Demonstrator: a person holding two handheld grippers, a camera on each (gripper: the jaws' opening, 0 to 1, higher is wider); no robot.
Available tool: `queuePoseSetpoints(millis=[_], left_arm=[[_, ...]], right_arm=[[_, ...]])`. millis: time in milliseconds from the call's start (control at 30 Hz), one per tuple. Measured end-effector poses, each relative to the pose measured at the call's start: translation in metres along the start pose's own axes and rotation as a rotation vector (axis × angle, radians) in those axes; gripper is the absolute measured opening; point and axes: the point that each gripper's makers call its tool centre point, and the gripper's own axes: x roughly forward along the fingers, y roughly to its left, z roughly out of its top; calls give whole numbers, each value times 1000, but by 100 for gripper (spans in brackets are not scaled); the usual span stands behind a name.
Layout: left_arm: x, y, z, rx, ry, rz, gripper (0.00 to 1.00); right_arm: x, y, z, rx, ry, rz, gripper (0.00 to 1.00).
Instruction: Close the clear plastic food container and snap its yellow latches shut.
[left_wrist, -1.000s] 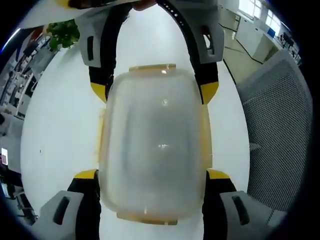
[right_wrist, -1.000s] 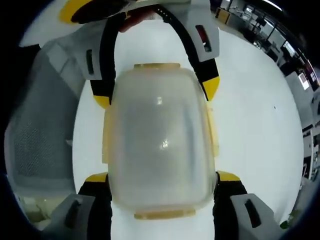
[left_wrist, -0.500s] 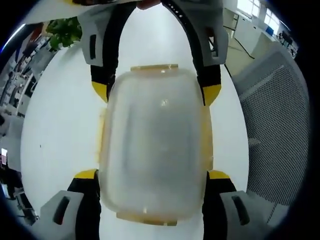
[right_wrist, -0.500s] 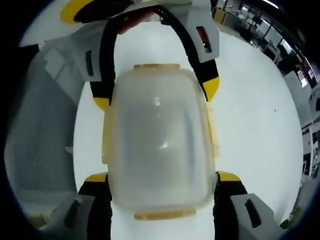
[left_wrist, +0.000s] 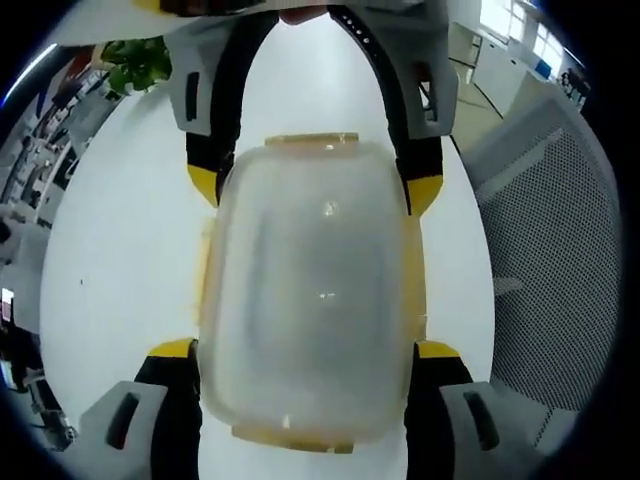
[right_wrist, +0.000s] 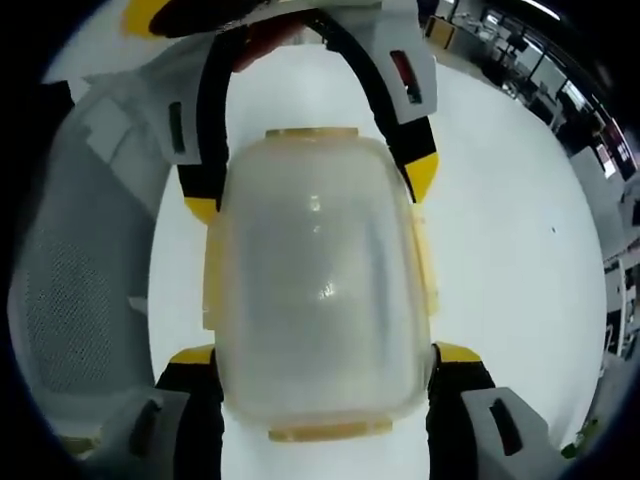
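here, in the left gripper view, the left gripper (left_wrist: 305, 350) rises from the bottom of the frame, and its two yellow-tipped jaws press on the two long sides of the clear plastic food container (left_wrist: 308, 290), so it is grasping the container. the container stands in the centre of the frame, with its lid on top, and yellow latches (left_wrist: 310, 139) lie along its edges at the upper and lower ends and down both sides. beyond it, in the upper part of the frame, the right gripper (left_wrist: 315, 195) comes from the top, and its jaws clamp the far end of the same container. under all this is a white table (left_wrist: 110, 280). a grey mesh chair (left_wrist: 560, 260) is at the right of the frame, and a green plant (left_wrist: 140, 62) at the upper left. in the right gripper view the right gripper (right_wrist: 320, 355) clamps the container (right_wrist: 318, 285) at the bottom of the frame, the left gripper (right_wrist: 310, 190) holds it from the top, the table (right_wrist: 510, 250) spreads to the right and the chair (right_wrist: 80, 290) is at the left.
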Motion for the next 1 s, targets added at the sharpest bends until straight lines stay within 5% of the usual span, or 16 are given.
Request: queuePoseSetpoints(millis=[1000], left_arm=[[-17,-9,-53,8,7,-43,87]], right_arm=[[16,17,53,-14,-4,2,86]])
